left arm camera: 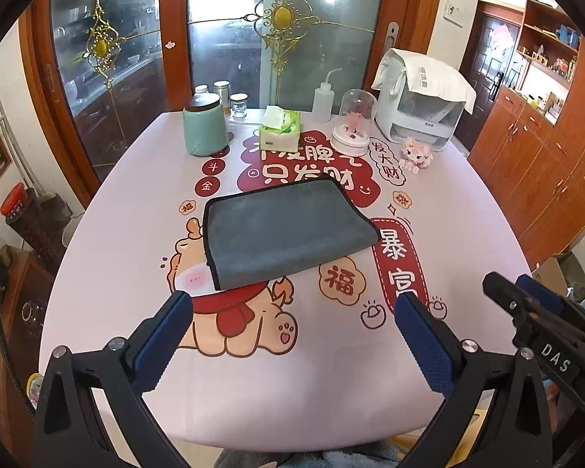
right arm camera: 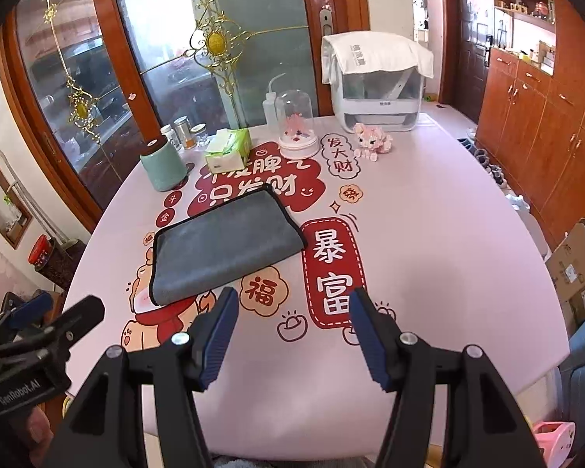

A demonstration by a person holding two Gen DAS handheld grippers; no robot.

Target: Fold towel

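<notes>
A grey towel (left arm camera: 284,230) with a dark hem lies folded flat in the middle of the pink printed tablecloth (left arm camera: 331,370); it also shows in the right wrist view (right arm camera: 226,245). My left gripper (left arm camera: 292,304) is open and empty, held above the table just short of the towel's near edge. My right gripper (right arm camera: 292,300) is open and empty, to the right of the towel's near corner. The right gripper also shows in the left wrist view (left arm camera: 526,292), and the left gripper in the right wrist view (right arm camera: 62,308).
At the table's far side stand a green canister (left arm camera: 206,124), small glass jars (left arm camera: 230,97), a tissue pack (left arm camera: 280,130), a squeeze bottle (left arm camera: 323,101), a glass dome (left arm camera: 355,124), a pink toy (left arm camera: 415,154) and a white appliance (left arm camera: 421,101). Glass doors are behind, wooden cabinets on the right.
</notes>
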